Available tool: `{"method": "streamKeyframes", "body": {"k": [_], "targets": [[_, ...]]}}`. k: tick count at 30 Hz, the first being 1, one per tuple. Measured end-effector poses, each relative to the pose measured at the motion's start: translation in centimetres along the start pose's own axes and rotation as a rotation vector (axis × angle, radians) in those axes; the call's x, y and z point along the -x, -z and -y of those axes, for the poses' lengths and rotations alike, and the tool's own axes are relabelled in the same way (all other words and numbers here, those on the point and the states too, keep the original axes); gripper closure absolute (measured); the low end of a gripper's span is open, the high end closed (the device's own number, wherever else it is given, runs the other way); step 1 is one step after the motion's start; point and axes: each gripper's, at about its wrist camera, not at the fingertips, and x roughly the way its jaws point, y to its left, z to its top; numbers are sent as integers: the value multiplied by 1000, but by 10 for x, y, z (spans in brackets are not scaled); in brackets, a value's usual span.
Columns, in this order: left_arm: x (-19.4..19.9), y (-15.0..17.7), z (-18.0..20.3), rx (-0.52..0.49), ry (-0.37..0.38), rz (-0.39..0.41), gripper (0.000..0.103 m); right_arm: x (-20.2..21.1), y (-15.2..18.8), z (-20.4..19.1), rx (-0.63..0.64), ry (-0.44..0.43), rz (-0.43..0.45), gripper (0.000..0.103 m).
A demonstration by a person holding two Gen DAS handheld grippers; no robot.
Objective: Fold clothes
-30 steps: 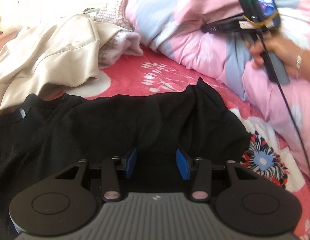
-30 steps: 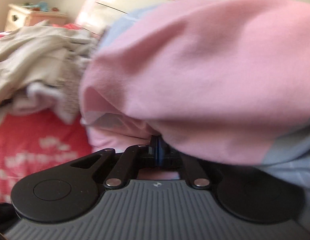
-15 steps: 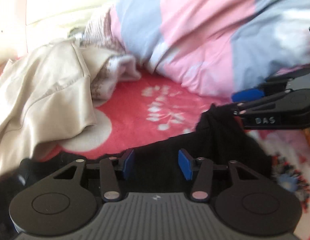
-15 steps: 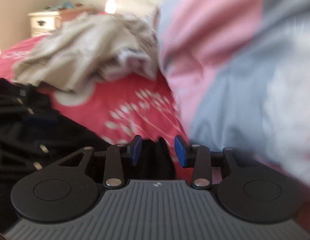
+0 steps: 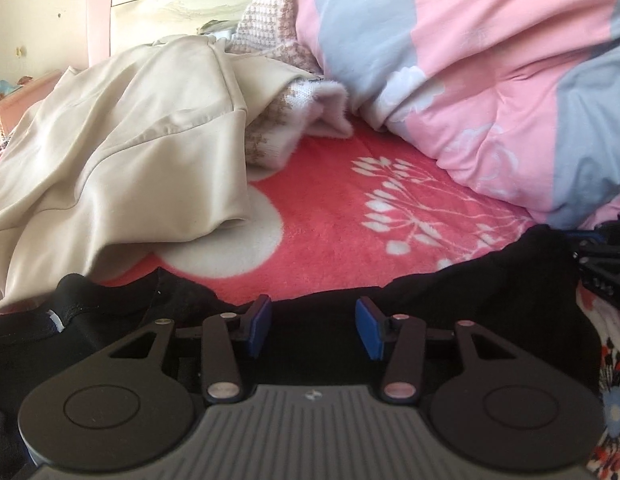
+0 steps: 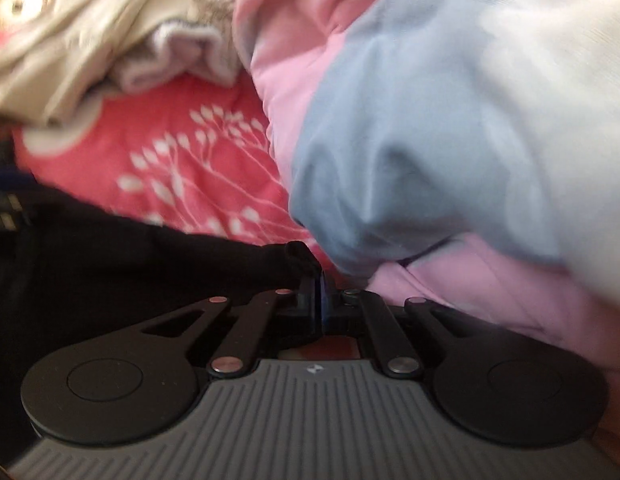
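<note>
Right wrist view: right claw (image 6: 318, 286) clamped on black garment (image 6: 109, 248) corner beside pink-blue duvet (image 6: 430, 140); left wrist view — left claw (image 5: 313, 326) spread wide over garment on red bed (image 5: 330, 208).

Matt black cloth garment (image 5: 450, 300); fuzzy red blanket (image 5: 330, 216); smooth beige jacket (image 5: 121, 152)

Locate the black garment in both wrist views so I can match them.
Left wrist: black garment spans the lower frame, under the open left claw.
Right wrist: lower left, its corner pinched in the shut right claw.
Shared landmark: white branch print.
</note>
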Motion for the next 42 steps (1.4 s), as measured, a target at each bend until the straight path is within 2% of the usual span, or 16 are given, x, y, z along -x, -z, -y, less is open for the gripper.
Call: {"method": "streamKeyframes", "body": {"k": [3,7,11,13,15,19,21,25,28,31,34,37,39,40,42], "targets": [[0,-1,1,-7,-16,-2,54,-8,7,-14,94,74,46,102],[3,2,6,-25,-55,9,54,-2,9,-20,124,97,106,99],[8,4,3,-11,-67,21,54,37,6,2,-20,-2,197,92],[12,5,1,-17,-74,29,54,60,7,13,-112,-55,200,79],[15,6,-1,-22,-79,38,53,78,13,20,-173,-103,158,72],[22,6,-5,-7,-99,42,53,86,37,16,-194,-165,-10,74],[28,7,-7,11,-82,42,53,85,47,13,-175,-167,-59,75],[53,14,-3,7,13,50,53,79,47,5,-113,-181,-106,75],[71,19,1,3,85,56,53,89,43,5,-89,-275,-178,75],[88,27,17,-70,215,80,52,120,40,6,-69,-432,-254,75],[96,36,52,-244,316,108,52,158,45,8,4,-434,-266,75],[91,44,96,-398,387,118,53,186,49,24,-52,-452,-282,74],[83,47,124,-474,417,114,55,204,52,39,-129,-482,-263,74],[76,48,137,-514,413,108,55,210,53,44,-158,-489,-238,74],[62,52,160,-591,374,98,63,221,56,53,-215,-502,-188,73]]}}
